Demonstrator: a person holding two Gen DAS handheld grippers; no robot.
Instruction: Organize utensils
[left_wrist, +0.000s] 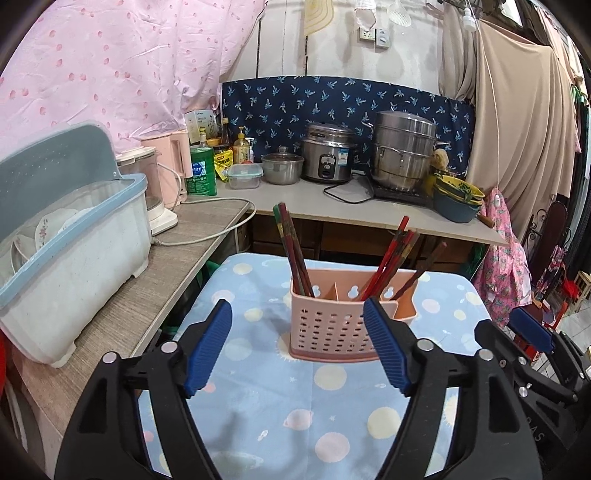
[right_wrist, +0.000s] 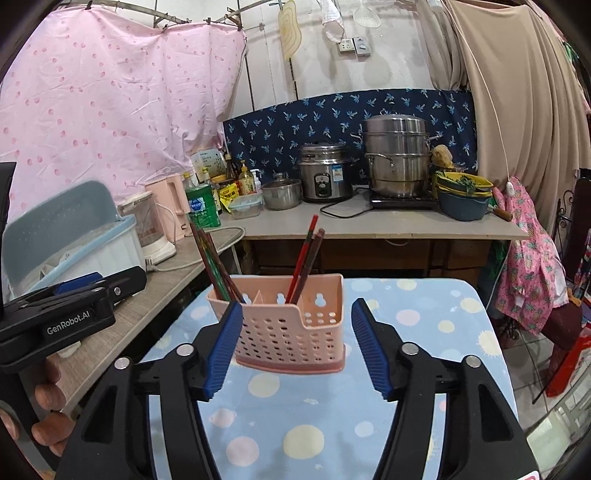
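Right gripper (right_wrist: 295, 347): jaws apart, empty. Pink utensil holder (right_wrist: 288, 328) stands upright on the blue dotted cloth (right_wrist: 406, 406), chopsticks (right_wrist: 304, 258) leaning in its compartments.

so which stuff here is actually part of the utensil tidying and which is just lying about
Part of the job:
- pink holder
- chopsticks

Just lying about:
- rice cooker
- steamer pot
- dish rack
- stacked bowls
- green bottle

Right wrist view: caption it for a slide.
Open right claw before a pink utensil caddy holding chopsticks on a planet-print cloth.
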